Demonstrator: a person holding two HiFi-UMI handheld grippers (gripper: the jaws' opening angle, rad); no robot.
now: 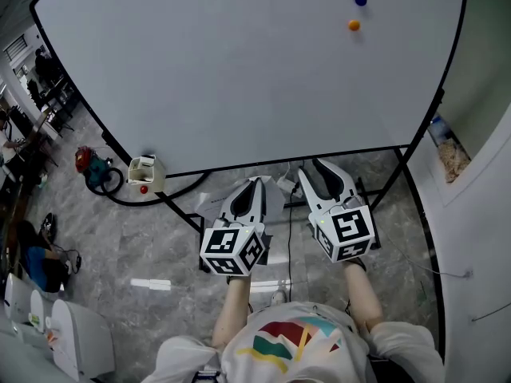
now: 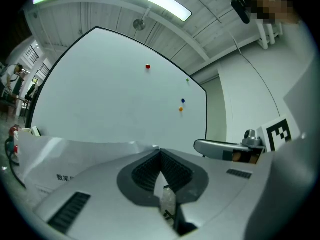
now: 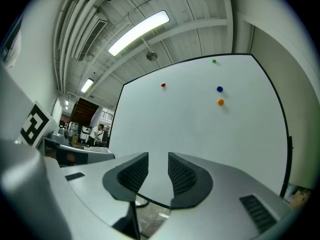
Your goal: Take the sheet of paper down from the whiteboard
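Observation:
The white sheet of paper (image 2: 75, 159) is off the whiteboard (image 1: 239, 70) and hangs from my left gripper (image 2: 160, 151), which is shut on its edge. The sheet spreads to the left of the jaws, with small print near its lower left. In the head view the left gripper (image 1: 255, 183) is below the board's bottom edge, with the paper (image 1: 209, 203) showing under it. My right gripper (image 1: 313, 170) is beside it to the right, open and holding nothing (image 3: 158, 171). Red (image 2: 147, 66), blue (image 1: 360, 0) and orange (image 1: 354, 25) magnets remain on the board.
The board's black frame and stand legs (image 1: 399, 174) reach the grey tiled floor. A red and green machine (image 1: 92, 166), a white box (image 1: 146, 171) and a black cable lie at the left. A white wall (image 1: 479, 214) is close on the right. People stand far off at the left.

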